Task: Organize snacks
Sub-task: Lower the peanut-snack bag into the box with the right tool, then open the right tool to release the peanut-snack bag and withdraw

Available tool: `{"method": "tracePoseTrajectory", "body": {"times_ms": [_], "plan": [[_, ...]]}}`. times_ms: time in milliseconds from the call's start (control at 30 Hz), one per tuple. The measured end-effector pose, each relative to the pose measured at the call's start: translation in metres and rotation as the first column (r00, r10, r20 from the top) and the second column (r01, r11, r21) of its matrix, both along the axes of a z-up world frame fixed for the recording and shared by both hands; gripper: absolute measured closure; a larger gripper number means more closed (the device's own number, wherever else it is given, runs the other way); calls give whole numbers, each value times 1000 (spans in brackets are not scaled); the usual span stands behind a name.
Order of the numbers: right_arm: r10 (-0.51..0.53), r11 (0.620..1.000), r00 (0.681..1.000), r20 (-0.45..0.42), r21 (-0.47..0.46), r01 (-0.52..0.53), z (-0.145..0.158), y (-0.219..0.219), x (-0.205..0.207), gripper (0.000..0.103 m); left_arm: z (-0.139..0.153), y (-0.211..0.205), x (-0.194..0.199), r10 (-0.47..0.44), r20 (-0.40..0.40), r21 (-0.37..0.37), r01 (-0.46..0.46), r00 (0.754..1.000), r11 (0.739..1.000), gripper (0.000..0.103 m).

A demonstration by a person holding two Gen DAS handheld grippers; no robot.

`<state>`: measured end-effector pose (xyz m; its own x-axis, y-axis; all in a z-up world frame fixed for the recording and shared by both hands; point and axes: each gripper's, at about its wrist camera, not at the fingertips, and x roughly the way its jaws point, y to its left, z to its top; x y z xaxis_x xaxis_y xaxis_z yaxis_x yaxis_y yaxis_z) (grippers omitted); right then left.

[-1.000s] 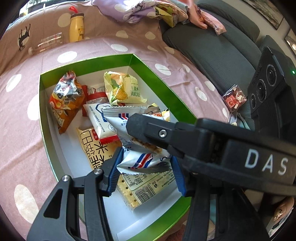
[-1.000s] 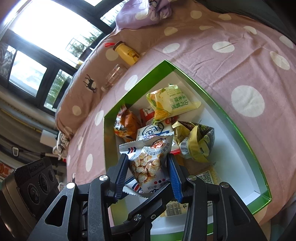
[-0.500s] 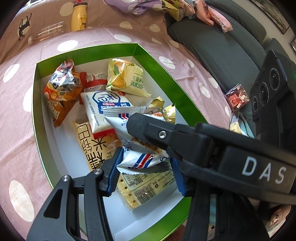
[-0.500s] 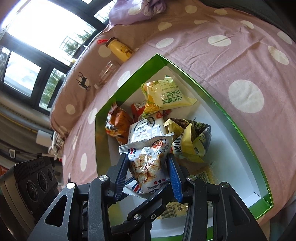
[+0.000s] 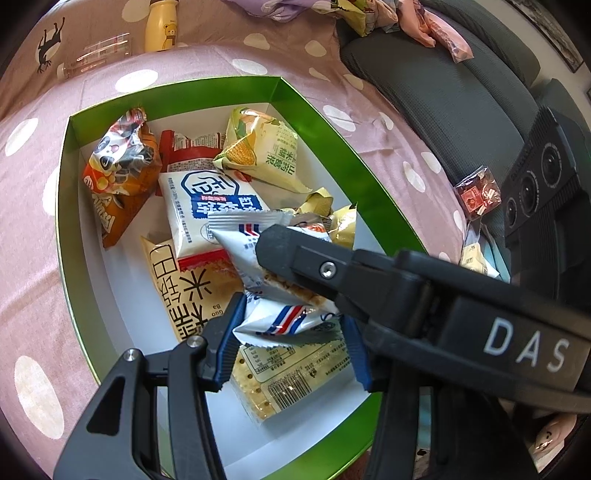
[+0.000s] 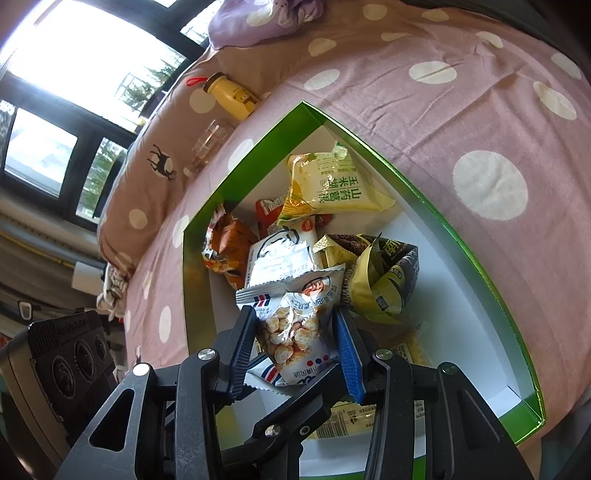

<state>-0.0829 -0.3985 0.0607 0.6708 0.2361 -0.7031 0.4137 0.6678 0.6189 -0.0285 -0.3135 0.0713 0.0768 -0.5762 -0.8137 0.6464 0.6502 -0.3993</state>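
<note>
Both grippers grip one white snack packet (image 6: 295, 325) with red and blue stripes, held over the green box (image 5: 177, 88). The right gripper (image 6: 295, 350) has its fingers (image 6: 242, 347) narrowed onto the packet's sides, pads pressing the crinkled film. The left gripper (image 5: 291, 343) pinches the same packet's lower, serrated end between its fingers (image 5: 229, 343).

Beyond the fingertips, inside the box, seven more packets can be counted: one orange panda bag (image 5: 118, 177) at the far left, one red packet (image 5: 188, 151), one yellow-green corn packet (image 5: 258, 151), one white and blue packet (image 5: 210, 206), one yellow rice-cracker packet (image 5: 184, 291), one gold and dark crumpled wrapper (image 6: 376, 280) to the right, and one cracker pack with a barcode (image 5: 288, 380) directly under the left fingers.

The box lies on a pink polka-dot cover (image 6: 461, 122). Far past the box stand one yellow bottle (image 5: 160, 31) and one clear glass (image 5: 99, 55).
</note>
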Motion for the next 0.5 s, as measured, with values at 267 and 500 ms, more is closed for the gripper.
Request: {"method": "tracePoseTrajectory", "body": {"times_ms": [267,500], "plan": [[8,1000,1000,26,-27,-7,5,0,-3,57,4,5,0,23,-15,-24,-23,1000,999,49],[17,998,990,138,-68,-8,33,9,-19,39,30,25,-12,82,89,-51,-78,993,996,22]]}}
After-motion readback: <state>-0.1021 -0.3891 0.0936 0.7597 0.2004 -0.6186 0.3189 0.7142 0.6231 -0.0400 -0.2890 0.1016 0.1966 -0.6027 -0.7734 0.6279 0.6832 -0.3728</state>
